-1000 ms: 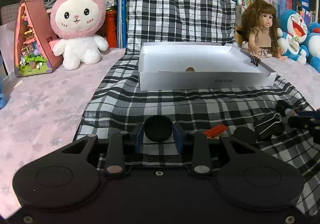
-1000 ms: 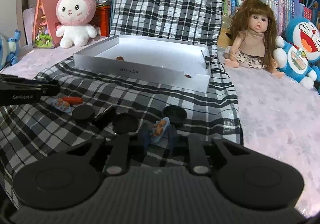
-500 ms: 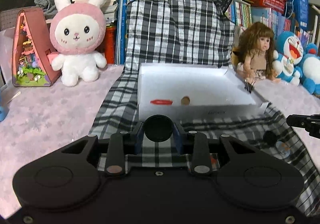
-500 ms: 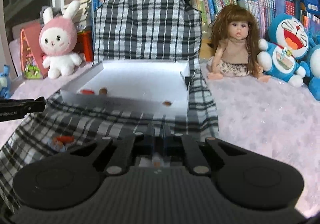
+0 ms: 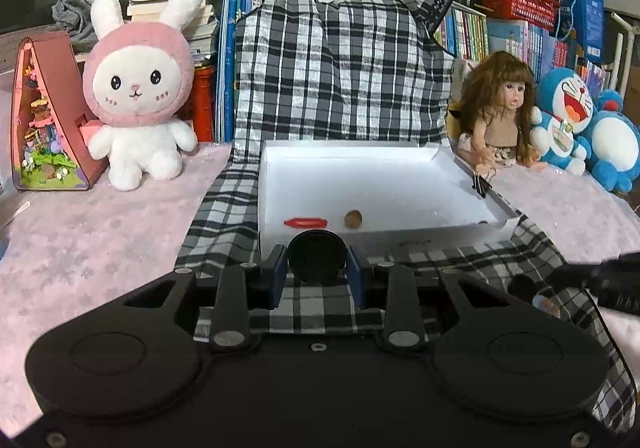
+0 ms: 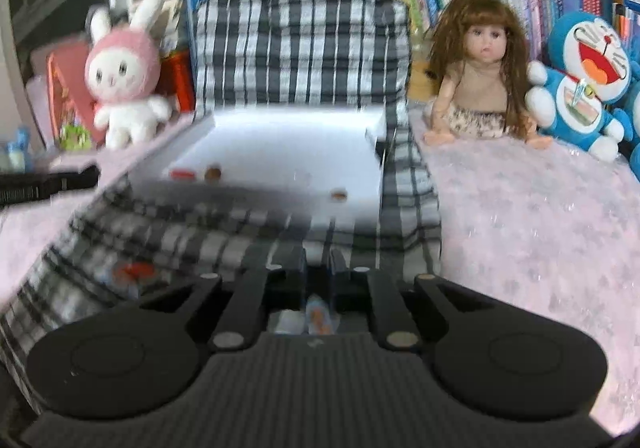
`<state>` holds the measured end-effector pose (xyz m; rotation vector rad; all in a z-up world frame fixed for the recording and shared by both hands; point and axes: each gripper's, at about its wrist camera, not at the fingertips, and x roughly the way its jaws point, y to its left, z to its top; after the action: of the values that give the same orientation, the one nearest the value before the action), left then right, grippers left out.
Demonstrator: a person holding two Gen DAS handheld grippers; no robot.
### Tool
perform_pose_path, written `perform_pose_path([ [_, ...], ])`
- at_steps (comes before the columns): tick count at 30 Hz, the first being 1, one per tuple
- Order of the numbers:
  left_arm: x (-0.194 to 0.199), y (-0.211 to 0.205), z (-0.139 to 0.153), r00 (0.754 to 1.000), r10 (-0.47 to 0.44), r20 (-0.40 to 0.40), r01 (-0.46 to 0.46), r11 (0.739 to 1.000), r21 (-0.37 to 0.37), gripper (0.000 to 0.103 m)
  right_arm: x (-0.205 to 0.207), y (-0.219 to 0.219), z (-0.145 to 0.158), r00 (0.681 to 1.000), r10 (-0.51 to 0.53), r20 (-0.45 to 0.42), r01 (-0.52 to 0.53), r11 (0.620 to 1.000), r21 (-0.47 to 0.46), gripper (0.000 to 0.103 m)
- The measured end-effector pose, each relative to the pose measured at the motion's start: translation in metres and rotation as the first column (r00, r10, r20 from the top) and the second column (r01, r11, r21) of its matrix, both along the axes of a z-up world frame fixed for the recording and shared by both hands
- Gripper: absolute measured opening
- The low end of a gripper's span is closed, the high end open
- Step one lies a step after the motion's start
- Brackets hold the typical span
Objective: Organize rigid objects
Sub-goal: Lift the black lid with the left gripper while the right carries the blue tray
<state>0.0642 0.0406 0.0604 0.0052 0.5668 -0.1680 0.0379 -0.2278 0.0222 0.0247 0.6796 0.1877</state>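
My left gripper (image 5: pixel 317 268) is shut on a black round lid (image 5: pixel 317 256), held above the plaid cloth just in front of the white box (image 5: pixel 420 242). Inside the box lie a red piece (image 5: pixel 305 222) and a brown nut-like piece (image 5: pixel 353 218). In the blurred right wrist view, my right gripper (image 6: pixel 318 272) hangs over the cloth before the white box (image 6: pixel 288 151). Its jaws are opening. A small blue-and-orange piece (image 6: pixel 318 318) shows low between the fingers, and the pads stand apart from it.
A plush rabbit (image 5: pixel 136 87), a doll (image 5: pixel 500 115) and blue plush toys (image 5: pixel 572 119) line the back. A black binder clip (image 5: pixel 480 183) sits on the box's right rim. On the plaid cloth (image 5: pixel 224 215) lie a black disc (image 5: pixel 522 286) and a red piece (image 6: pixel 136 272).
My left gripper has risen with the black lid, so the box floor now shows. The right gripper lifted its small piece off the cloth, and its jaws have now parted.
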Motion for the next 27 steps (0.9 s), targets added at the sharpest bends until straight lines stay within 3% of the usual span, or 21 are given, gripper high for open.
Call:
perform_pose_path([
  [7, -0.004, 0.003, -0.005, 1.000, 0.003, -0.014, -0.003, 1.000, 0.005, 0.030, -0.012, 0.007, -0.023, 0.999, 0.012, -0.053, -0.018, 0.992, -0.126, 0.041],
  [17, -0.005, 0.002, -0.009, 1.000, 0.002, -0.024, -0.001, 1.000, 0.008, 0.030, -0.004, -0.014, -0.026, 0.994, -0.095, -0.049, 0.083, 0.973, -0.213, 0.042],
  [20, -0.004, 0.001, -0.009, 1.000, 0.002, -0.027, -0.002, 1.000, 0.005, 0.030, -0.004, -0.019, -0.024, 0.991, -0.125, -0.052, 0.113, 0.975, -0.190, 0.043],
  [22, -0.004, 0.001, -0.009, 1.000, 0.002, -0.026, -0.001, 1.000, 0.006, 0.030, -0.006, -0.023, -0.020, 0.991, -0.124, -0.048, 0.117, 0.985, -0.128, 0.063],
  [25, -0.003, 0.000, -0.010, 1.000, 0.001, -0.028, 0.000, 1.000, 0.007, 0.030, -0.010, -0.022, -0.015, 0.993, -0.115, -0.031, 0.113, 0.992, -0.059, 0.069],
  [27, -0.002, -0.002, -0.011, 1.000, 0.000, -0.031, 0.000, 1.000, 0.006, 0.030, -0.011, -0.014, -0.014, 0.995, -0.102, -0.012, 0.101, 0.993, -0.067, 0.075],
])
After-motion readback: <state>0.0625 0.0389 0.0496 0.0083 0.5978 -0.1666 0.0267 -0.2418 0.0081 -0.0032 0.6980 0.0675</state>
